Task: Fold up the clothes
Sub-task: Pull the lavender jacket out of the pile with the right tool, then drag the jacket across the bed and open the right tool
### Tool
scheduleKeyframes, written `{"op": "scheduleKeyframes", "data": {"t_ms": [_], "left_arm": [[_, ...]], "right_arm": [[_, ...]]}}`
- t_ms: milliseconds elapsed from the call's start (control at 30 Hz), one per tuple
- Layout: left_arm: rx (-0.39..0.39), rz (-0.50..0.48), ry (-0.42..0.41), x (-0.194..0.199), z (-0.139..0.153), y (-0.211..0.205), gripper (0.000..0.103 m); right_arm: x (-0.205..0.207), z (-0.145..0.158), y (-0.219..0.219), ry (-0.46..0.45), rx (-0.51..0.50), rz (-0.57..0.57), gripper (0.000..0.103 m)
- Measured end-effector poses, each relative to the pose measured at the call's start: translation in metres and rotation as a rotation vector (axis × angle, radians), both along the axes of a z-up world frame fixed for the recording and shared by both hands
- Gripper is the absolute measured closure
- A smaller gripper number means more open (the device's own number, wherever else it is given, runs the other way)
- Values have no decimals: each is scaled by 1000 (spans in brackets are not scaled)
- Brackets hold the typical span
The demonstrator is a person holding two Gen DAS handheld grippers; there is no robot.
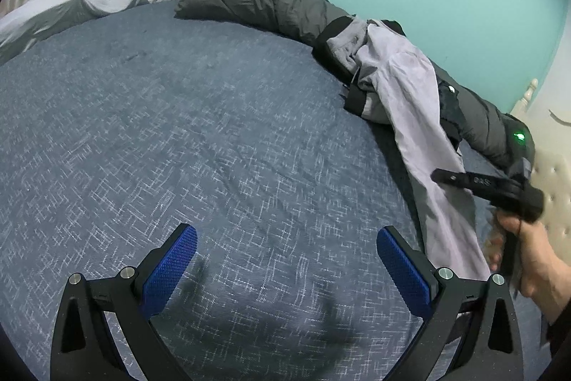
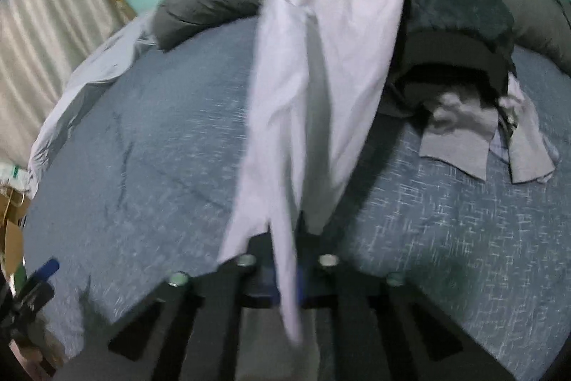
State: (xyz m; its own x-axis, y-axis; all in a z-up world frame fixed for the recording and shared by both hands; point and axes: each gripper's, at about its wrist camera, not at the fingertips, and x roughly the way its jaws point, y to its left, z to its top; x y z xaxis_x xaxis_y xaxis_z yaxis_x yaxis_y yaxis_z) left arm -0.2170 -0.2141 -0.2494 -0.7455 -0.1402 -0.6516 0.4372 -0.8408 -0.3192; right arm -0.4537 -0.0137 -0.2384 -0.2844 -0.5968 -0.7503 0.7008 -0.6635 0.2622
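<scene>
While the bed (image 1: pixel 178 131) is lying bare, snag hazards are sitting along its far edge. Dark pile (image 2: pixel 460 24): is pinning the pale shirt's (image 2: pixel 321 77) upper end, likely dragging along. Right tongs (image 2: pixel 285 277): are pinching only a thin fold, possibly slipping. Left tongs (image 1: pixel 285 256): are gaping wide, holding nothing.

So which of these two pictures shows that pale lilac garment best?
The right wrist view: the lilac garment fills its middle, hanging from the shut right gripper, though blurred. The left wrist view shows it only at the right side, trailing from the clothes pile toward that gripper.
</scene>
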Motion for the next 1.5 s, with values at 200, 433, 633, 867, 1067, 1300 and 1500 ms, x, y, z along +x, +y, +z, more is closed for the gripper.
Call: {"op": "scheduleKeyframes", "data": {"t_ms": [200,433,633,867,1067,1300,1500], "left_arm": [[-27,-6,32,8,15,5,0],[-48,-18,60,28,34,11,0],[-12,-21,70,41,39,15,0],[-30,-42,62,44,38,21,0],[-30,-41,56,42,34,17,0],[-17,-38,52,36,29,14,0],[-23,-52,32,28,22,17,0]], "right_arm": [[79,21,18,35,-29,122,101],[183,20,59,-34,-40,218,101],[253,-3,85,-124,22,308,101],[272,-6,116,-144,24,278,96],[218,36,153,-50,-81,95,51],[120,39,159,10,-81,-126,40],[54,12,126,-3,-57,-221,40]]}}
